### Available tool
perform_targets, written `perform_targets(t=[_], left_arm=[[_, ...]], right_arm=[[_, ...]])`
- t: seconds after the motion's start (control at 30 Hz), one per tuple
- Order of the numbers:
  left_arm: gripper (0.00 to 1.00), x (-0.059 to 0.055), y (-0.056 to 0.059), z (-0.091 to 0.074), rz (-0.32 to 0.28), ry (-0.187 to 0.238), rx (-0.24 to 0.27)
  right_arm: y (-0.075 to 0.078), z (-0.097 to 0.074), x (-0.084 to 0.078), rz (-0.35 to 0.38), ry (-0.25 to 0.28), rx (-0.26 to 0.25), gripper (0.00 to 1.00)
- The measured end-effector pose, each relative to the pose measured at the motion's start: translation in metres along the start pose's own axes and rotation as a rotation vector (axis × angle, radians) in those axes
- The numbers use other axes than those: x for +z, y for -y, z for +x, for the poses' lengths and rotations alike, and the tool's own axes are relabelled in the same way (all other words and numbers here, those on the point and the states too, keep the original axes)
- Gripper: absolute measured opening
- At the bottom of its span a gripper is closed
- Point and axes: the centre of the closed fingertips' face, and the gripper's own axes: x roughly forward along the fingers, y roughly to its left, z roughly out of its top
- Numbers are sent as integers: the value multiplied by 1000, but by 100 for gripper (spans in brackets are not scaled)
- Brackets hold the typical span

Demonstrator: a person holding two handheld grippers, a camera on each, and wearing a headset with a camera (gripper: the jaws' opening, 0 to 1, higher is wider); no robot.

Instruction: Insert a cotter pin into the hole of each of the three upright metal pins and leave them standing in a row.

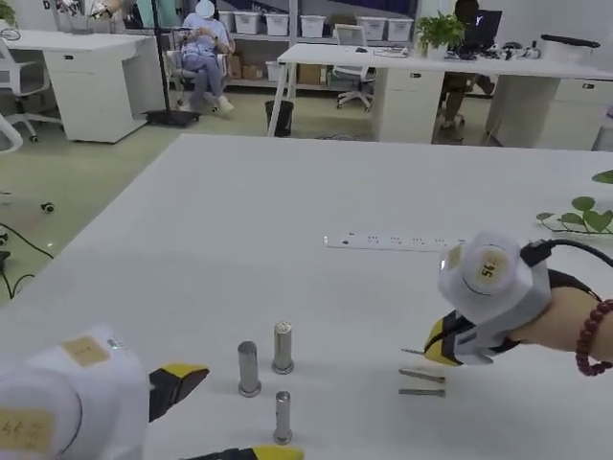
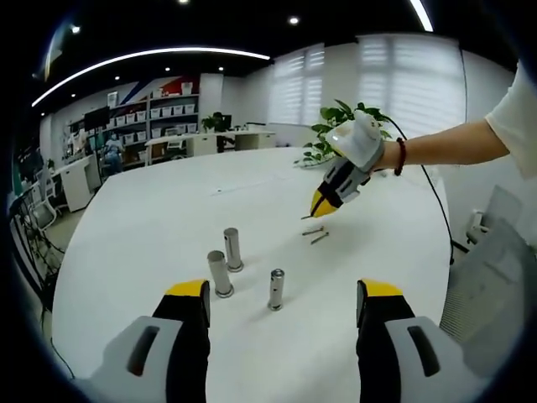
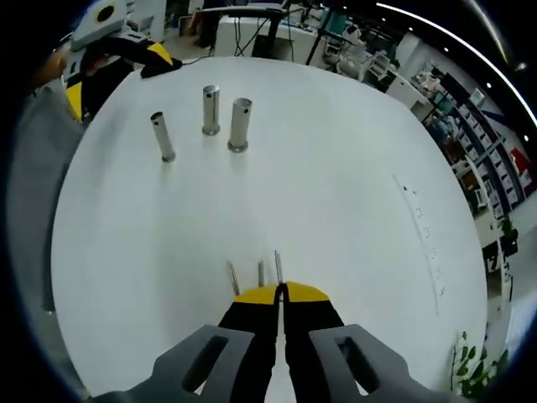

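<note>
Three upright metal pins stand close together on the white table: a wide one (image 1: pixel 283 347), one (image 1: pixel 249 369) to its left and a slimmer one (image 1: pixel 283 417) nearest me. My right gripper (image 1: pixel 429 353) hovers to their right, shut on a thin cotter pin (image 3: pixel 278 267) that pokes out past its tips. Two more cotter pins (image 1: pixel 421 376) (image 1: pixel 421 392) lie flat on the table just below it. My left gripper (image 2: pixel 285 290) stands open with nothing between its jaws, just short of the slim pin (image 2: pixel 276 289).
A white power strip (image 1: pixel 393 242) lies across the table further back. Green plant leaves (image 1: pixel 579 216) reach in at the right edge. Beyond the table's far edge are office desks, chairs and a seated person (image 1: pixel 203 48).
</note>
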Motion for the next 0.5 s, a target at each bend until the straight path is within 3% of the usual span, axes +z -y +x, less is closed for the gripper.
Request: perform_targets(t=[0.27,0.5], left_arm=[[60,11,5,0,-27,28,-41],[51,26,16,3,-59,71,-106]], right_arm=[[-13,-26,27,-67,67,-45,2],[-33,-51,63,-156,153,-81,2]])
